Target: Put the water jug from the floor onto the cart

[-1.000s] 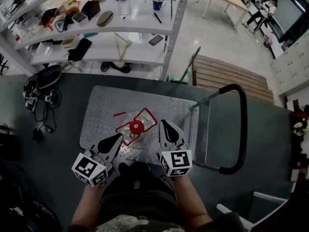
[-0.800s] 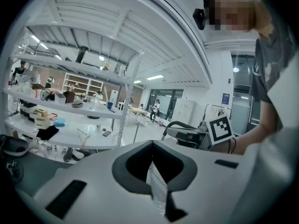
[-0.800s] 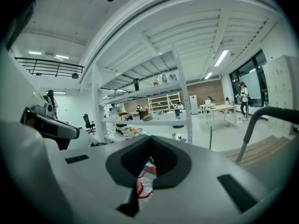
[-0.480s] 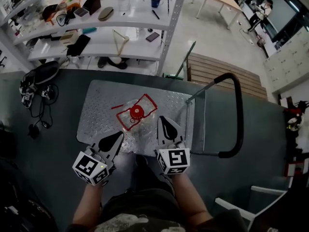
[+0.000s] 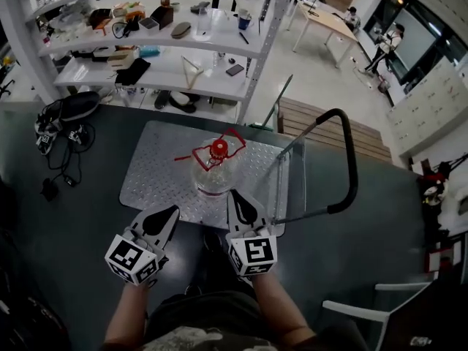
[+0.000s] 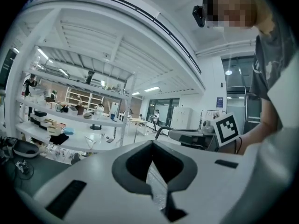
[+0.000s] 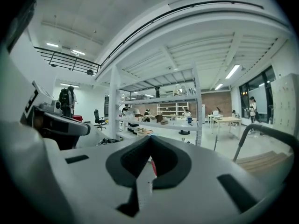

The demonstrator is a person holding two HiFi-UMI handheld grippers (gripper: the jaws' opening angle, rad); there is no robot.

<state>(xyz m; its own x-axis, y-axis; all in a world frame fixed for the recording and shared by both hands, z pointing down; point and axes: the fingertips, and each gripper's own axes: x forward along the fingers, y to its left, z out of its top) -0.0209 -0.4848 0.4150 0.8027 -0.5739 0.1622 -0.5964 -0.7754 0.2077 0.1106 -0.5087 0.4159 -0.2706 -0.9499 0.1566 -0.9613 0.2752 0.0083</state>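
The clear water jug (image 5: 212, 172) with a red cap (image 5: 218, 149) and red handle stands upright on the cart's metal deck (image 5: 157, 178). Both grippers sit on my side of the jug, apart from it. In the head view my left gripper (image 5: 168, 213) is over the deck's near edge, jaws together and empty. To the right of it, my right gripper (image 5: 235, 197) points at the jug's base, also shut on nothing. In the left gripper view the left gripper (image 6: 150, 166) shows its tips meeting. The right gripper (image 7: 150, 158) looks the same in its own view.
The cart's black push handle (image 5: 351, 163) rises at the right. White shelving (image 5: 183, 57) loaded with several items stands beyond the cart. A bag and cables (image 5: 62, 119) lie on the dark floor at left. A wooden pallet (image 5: 325, 123) lies at right. People stand far off.
Both grippers have pulled back towards me, away from the jug, which now stands alone on the cart. The view has backed off with them.
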